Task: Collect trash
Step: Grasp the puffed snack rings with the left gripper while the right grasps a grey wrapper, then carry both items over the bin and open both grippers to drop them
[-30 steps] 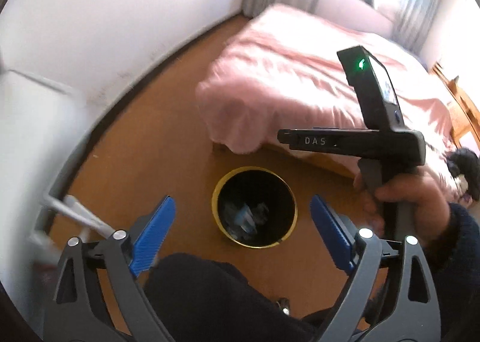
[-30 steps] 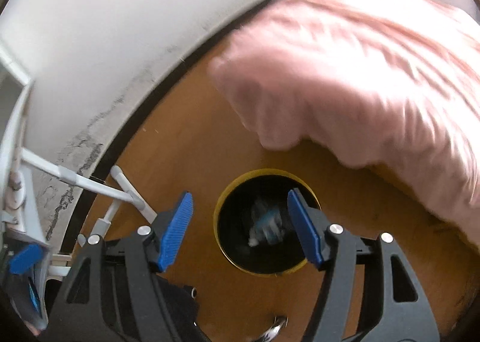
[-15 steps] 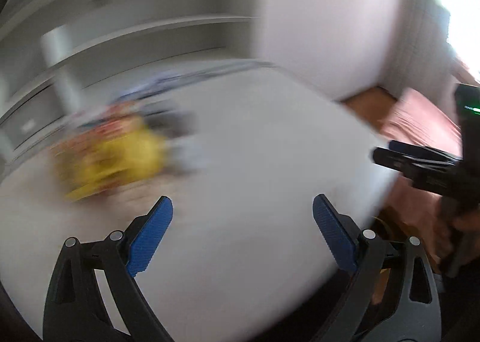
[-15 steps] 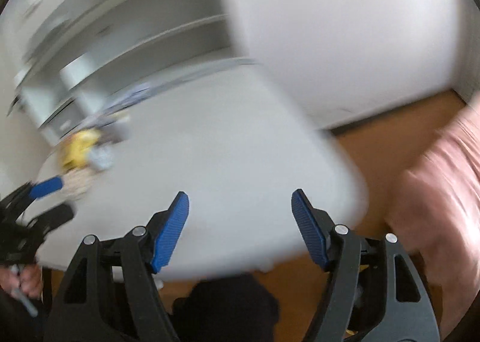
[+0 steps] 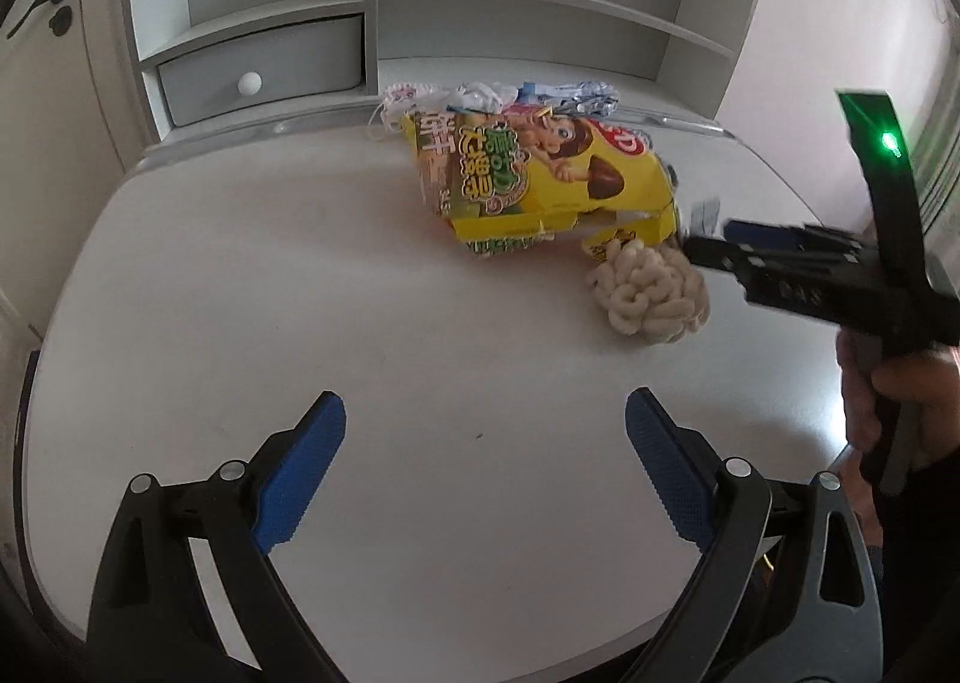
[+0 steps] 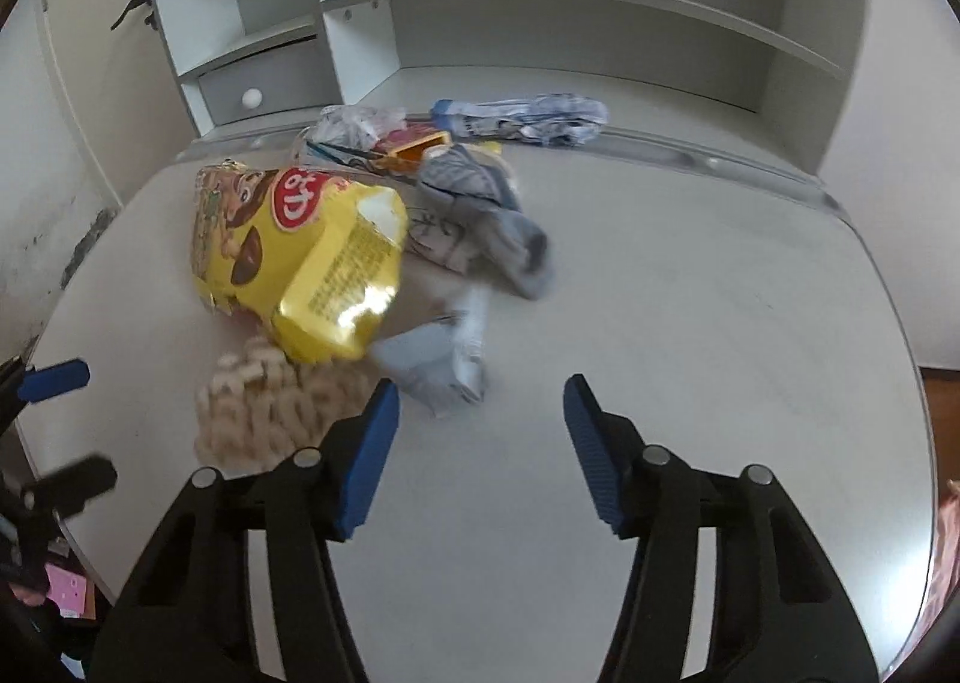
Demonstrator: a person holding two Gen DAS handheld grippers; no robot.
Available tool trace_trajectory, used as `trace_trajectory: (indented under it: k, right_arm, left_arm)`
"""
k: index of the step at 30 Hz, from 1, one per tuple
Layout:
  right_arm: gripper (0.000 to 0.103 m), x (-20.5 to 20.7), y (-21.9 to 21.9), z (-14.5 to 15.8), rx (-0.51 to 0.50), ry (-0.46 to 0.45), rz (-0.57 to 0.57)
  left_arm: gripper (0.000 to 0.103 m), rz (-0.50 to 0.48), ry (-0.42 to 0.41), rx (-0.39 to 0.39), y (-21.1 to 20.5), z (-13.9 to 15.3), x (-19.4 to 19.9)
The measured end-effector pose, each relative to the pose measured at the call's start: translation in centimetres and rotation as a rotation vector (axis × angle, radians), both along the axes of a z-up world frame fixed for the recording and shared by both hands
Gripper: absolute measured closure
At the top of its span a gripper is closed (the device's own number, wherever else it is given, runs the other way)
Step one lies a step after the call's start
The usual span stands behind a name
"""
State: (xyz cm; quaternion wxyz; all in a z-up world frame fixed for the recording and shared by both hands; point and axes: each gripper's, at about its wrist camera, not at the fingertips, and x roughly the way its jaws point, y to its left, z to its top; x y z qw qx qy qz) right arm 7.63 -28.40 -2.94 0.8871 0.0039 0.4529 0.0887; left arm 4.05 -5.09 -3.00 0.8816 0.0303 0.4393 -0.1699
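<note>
— So, what does the left wrist view show?
— The left gripper (image 5: 485, 434) hangs over the bare front of the white desk (image 5: 240, 293), its fingers spread wide with nothing between them. Farther back lies a yellow snack bag (image 5: 540, 173), a clear pack of pale puffed snacks (image 5: 651, 293) touching its near corner, and crumpled wrappers (image 5: 498, 98) behind it by the shelf unit (image 5: 372, 11). The right gripper (image 5: 714, 245) reaches in from the right, a hand (image 5: 894, 413) on its grip.
— And the right wrist view?
— The right gripper (image 6: 480, 404) has just been narrowing its fingers, yet they stand apart and grasp nothing. A pale blue-grey wrapper (image 6: 432, 359) lies just beyond the left fingertip, beside the yellow snack bag (image 6: 300, 263) and the puffed snacks (image 6: 264, 407).
</note>
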Motion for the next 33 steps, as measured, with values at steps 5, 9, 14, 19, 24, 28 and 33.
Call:
trace_trajectory:
  k: [5,9,14,19,24,28,33]
  right_arm:
    - [0.077,1.0,0.6,-0.7,0.008,0.009,0.016]
    - [0.08,0.9,0.0,0.1,0.04,-0.019,-0.006]
    - [0.08,-1.2,-2.0,1.4,0.064,-0.037,-0.043]
    - [0.08,-3.8,-4.2,1.9,0.077,-0.045,-0.092]
    - [0.08,-6.4,-6.8,1.9,0.071,-0.043,-0.162]
    - [0.08,-8.6,-9.2,2.1,0.071,-0.043,-0.225]
    - [0.08,-12.5,-13.6,2.3,0.073,-0.044,-0.352]
  left_arm:
    - [0.011,-0.02,0.0,-0.007,-1.2,-0.6,1.4]
    - [0.011,-0.058,-0.002,-0.012,-3.8,-0.5,2.0]
    - [0.011,-0.111,0.013,0.011,-7.6,-1.5,3.3]
    - [0.012,-0.127,0.016,0.035,-9.9,-2.2,4.7]
    - [0.053,-0.146,0.004,0.057,-11.5,-2.1,4.7]
    - [0.065,-0.224,0.024,0.02,-13.7,-1.3,2.7]
    - [0.066,-0.378,-0.002,-0.003,-18.9,-0.3,-0.6]
